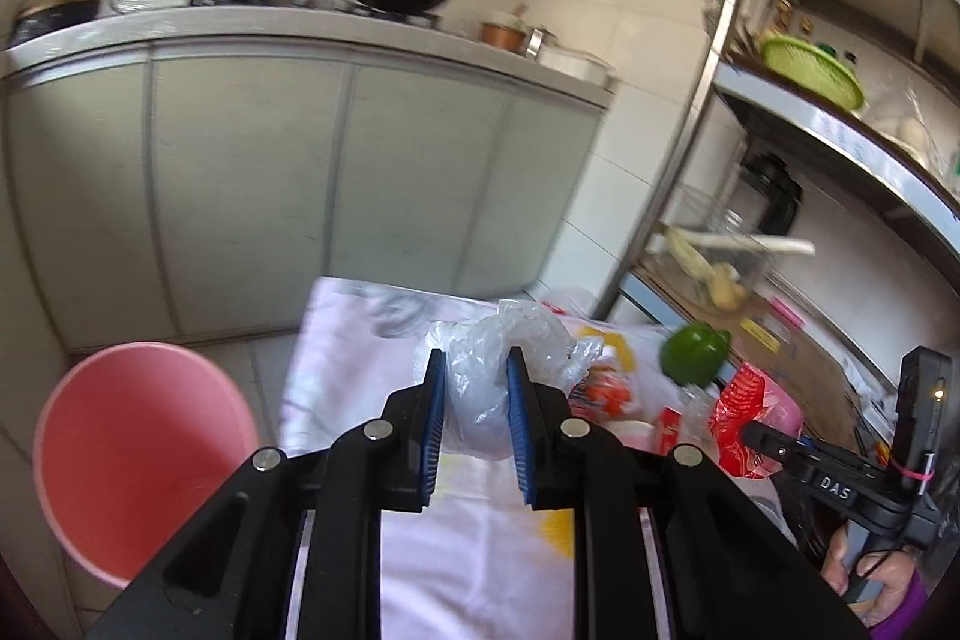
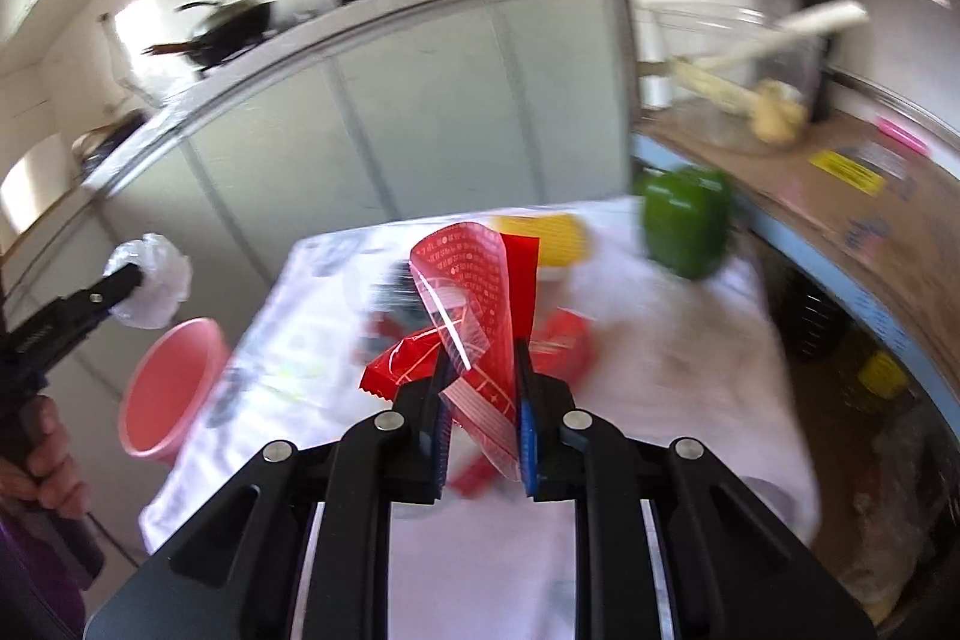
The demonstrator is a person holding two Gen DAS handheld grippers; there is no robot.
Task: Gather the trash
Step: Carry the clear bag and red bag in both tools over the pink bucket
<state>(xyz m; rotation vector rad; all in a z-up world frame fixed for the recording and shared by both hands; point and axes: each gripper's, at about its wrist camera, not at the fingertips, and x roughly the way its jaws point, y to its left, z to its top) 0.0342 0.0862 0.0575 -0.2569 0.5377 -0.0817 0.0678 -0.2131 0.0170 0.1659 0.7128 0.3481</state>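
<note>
Both grippers loaded, nothing visibly binned yet

The left gripper (image 1: 477, 388) was clamped on a crumpled clear plastic bag (image 1: 510, 346) held above the table (image 1: 480, 550), and the right gripper (image 2: 483, 400) pinched a red wrapper (image 2: 474, 280) lifted off the cloth. The pink bucket (image 1: 144, 466) stood on the floor beside the table; what showed of its inside looked empty. More red packaging (image 1: 750, 400) lay near the green pepper (image 1: 693, 355), so, as I judged it, most of the collecting remained.

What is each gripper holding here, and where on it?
Left gripper pinches a crumpled clear plastic bag around its middle. Right gripper clamps a red wrapper by its lower end.
</note>
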